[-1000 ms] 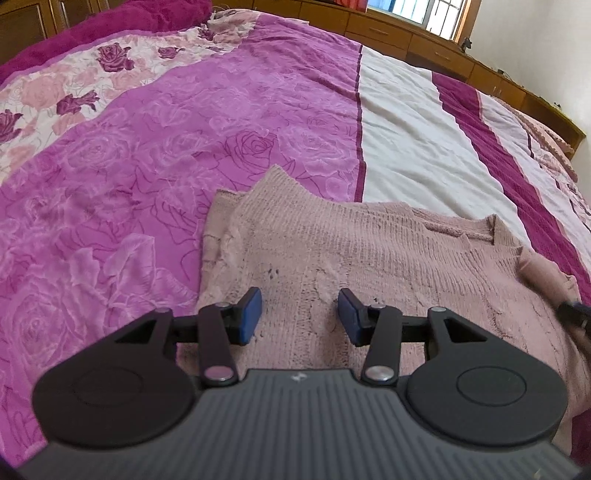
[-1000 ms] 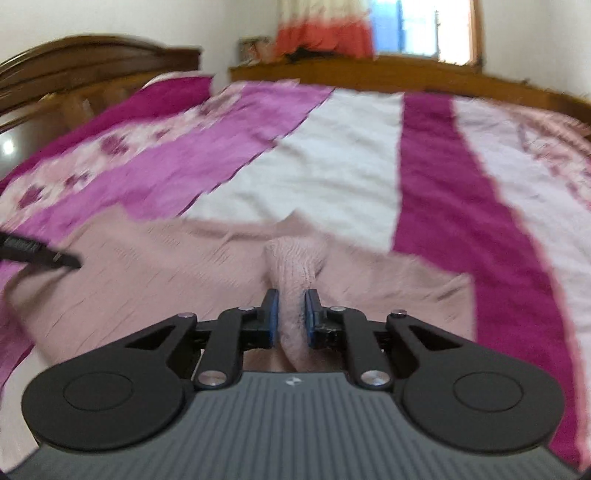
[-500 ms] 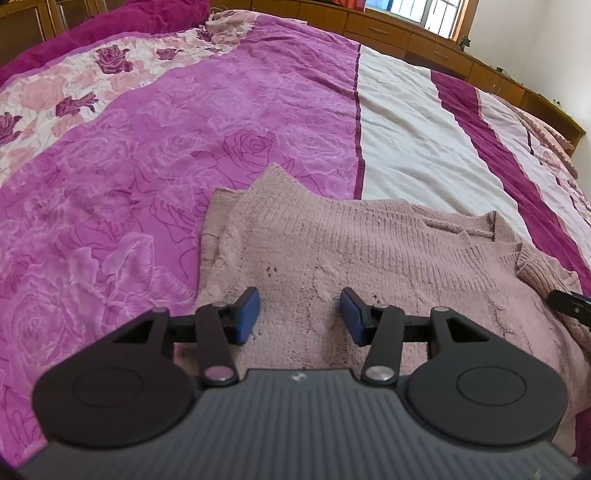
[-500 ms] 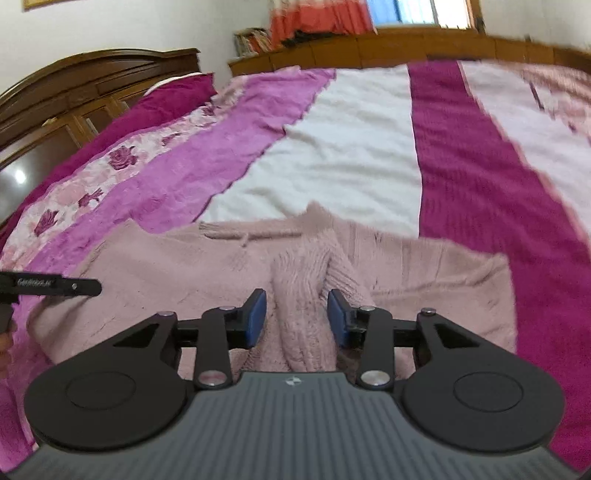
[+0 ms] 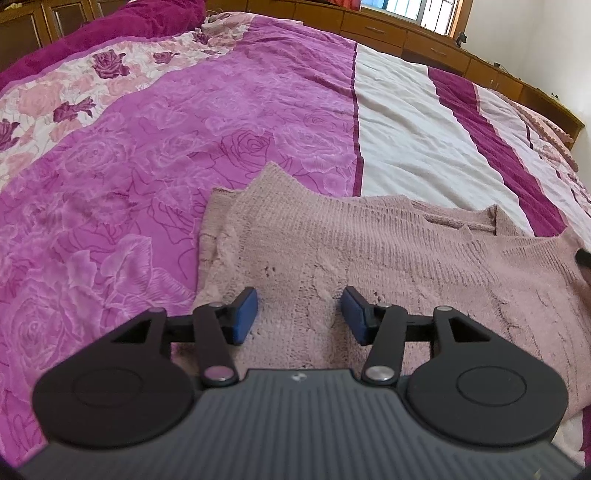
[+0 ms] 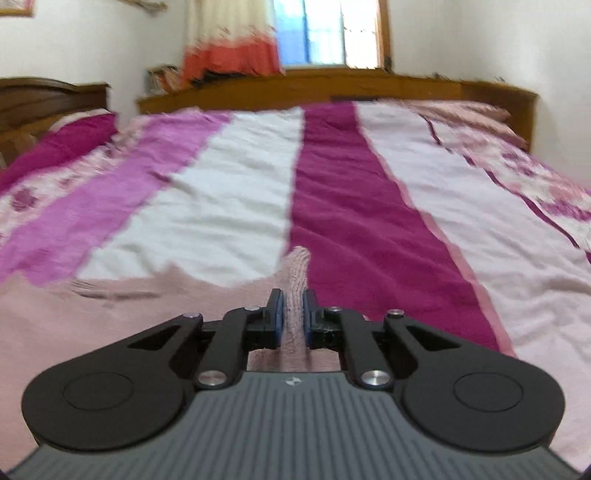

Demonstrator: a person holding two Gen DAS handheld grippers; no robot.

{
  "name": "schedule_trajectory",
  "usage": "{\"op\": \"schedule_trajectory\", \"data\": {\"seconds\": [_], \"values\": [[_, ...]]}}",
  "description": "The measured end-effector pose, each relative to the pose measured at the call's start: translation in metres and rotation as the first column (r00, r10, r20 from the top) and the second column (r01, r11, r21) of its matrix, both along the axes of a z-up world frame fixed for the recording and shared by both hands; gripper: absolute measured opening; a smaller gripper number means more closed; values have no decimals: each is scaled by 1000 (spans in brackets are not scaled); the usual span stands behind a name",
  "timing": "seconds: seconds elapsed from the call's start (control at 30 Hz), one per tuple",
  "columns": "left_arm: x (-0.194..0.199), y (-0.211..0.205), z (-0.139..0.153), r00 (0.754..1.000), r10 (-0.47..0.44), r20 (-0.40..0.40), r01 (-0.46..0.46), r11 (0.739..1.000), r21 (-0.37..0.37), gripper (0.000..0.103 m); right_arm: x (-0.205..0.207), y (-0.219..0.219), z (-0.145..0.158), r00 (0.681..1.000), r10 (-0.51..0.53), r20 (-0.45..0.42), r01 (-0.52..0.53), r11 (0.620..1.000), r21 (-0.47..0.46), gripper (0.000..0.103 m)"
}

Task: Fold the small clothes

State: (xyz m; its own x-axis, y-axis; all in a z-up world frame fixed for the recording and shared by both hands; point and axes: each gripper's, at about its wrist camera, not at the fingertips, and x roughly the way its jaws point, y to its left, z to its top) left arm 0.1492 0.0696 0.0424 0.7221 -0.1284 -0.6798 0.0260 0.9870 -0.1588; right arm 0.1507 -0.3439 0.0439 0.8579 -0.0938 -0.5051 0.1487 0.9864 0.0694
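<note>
A pink knitted sweater (image 5: pixel 369 251) lies flat on the bed, its neckline toward the far right. My left gripper (image 5: pixel 299 302) hovers low over the sweater's near part, jaws opening, blue pads apart with only flat knit beneath them. In the right wrist view my right gripper (image 6: pixel 291 302) is shut on a raised ridge of the sweater's sleeve (image 6: pixel 297 269), which sticks up between the pads. The sweater body (image 6: pixel 110 314) spreads to its left. A black tip of the right gripper (image 5: pixel 583 256) shows at the left wrist view's right edge.
The bedspread (image 5: pixel 184 129) has wide stripes: floral pink, magenta, white (image 6: pixel 221 206) and dark crimson (image 6: pixel 351 206). A wooden headboard (image 6: pixel 44 96) and low wooden cabinets (image 5: pixel 406 40) border the bed, with a curtained window (image 6: pixel 332 33) beyond.
My right gripper let its pads spread around the sleeve, then shut on it again and swung right. The left gripper's pads parted a little; that hand stayed put.
</note>
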Motion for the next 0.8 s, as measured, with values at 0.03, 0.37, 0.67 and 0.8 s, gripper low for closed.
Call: {"op": "schedule_trajectory", "data": {"seconds": [0.03,0.37,0.67,0.8], "values": [[0,0,0,1000,-1,0,1,1000,-1,53,4,-4,-3,1000,-10,-25,10,1000,6,12],[-2,5,5,1000,3,-18,-3,1000,-26,53,-17,-13,2,999,-36,-23,39,991,131,38],[-18,6,15,998,29,-57,-28,999,20,54,-60,-4,22,1000,13,-17,-9,977,214,53],[-28,5,19,996,36,-83,-32,998,56,54,-82,-5,22,1000,6,-18,-1,962,271,60]]}}
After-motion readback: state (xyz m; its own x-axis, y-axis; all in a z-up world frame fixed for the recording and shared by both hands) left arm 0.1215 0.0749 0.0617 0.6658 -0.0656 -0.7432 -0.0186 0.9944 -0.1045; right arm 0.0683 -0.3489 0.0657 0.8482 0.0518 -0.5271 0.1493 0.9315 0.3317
